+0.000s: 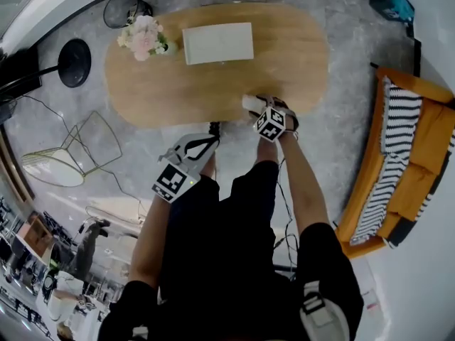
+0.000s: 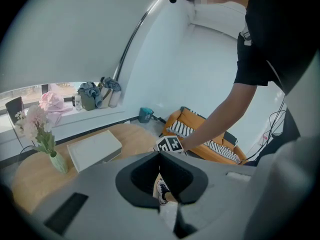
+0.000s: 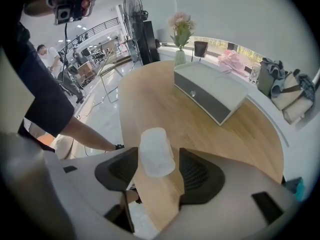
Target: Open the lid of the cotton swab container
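Right hand-held gripper [image 3: 158, 171]: open wide and pointing steeply down; neither pad presses on anything.
Left hand-held gripper [image 2: 160, 159]: closed and empty, hanging off the desk's near edge over the floor.
Container [image 3: 156, 151]: a translucent white tub on the desk [image 3: 210, 134], right at the near edge and right of its middle.
Key relation: the container lies just ahead of my right jaws, centred in the gap between them. I judge there is room on both sides.
Long axis: it seems to stand upright, so its tall side runs up toward my right jaws.
Nearer hand: the right, by far; the left is well apart from it.
Next move, as I judge it: lower the right jaws around the container, or bring the left in to steady the body.
Hard to make out: I can't find the lid's seam or a hinge. In the head view my right hand-held gripper covers most of the container. The left gripper view doesn't show it at all.
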Demonstrator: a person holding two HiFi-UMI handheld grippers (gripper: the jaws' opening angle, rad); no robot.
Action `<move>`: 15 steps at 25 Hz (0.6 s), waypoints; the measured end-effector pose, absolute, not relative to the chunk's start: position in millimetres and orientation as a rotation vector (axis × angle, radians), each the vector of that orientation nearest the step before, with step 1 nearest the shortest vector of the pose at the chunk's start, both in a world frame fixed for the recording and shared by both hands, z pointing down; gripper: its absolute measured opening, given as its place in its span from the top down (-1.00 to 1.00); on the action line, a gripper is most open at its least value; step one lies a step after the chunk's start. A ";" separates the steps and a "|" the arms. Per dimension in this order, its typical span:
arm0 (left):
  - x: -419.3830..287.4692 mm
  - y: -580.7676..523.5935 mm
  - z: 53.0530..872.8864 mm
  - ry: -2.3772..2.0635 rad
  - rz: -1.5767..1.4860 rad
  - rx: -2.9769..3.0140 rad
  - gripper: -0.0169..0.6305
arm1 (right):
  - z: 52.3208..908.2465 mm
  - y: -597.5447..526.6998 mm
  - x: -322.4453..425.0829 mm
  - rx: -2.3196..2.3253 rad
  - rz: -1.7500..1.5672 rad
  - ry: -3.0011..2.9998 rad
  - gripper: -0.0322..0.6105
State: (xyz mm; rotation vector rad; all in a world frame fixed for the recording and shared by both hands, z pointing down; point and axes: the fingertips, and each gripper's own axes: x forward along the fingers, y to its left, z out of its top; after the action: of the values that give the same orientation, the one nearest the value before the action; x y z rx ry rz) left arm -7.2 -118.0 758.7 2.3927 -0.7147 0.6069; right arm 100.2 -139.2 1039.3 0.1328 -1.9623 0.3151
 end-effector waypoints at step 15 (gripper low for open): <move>-7.4 -111.9 768.8 -0.705 0.622 2.381 0.95 | 1057.3 -137.5 95.5 0.088 0.316 -1.934 0.19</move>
State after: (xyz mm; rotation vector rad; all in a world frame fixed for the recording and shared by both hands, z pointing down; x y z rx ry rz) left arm -7.4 -111.9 768.8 2.3815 -0.7045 0.6222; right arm 95.5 -137.5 1057.3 0.0878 -1.9343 0.3156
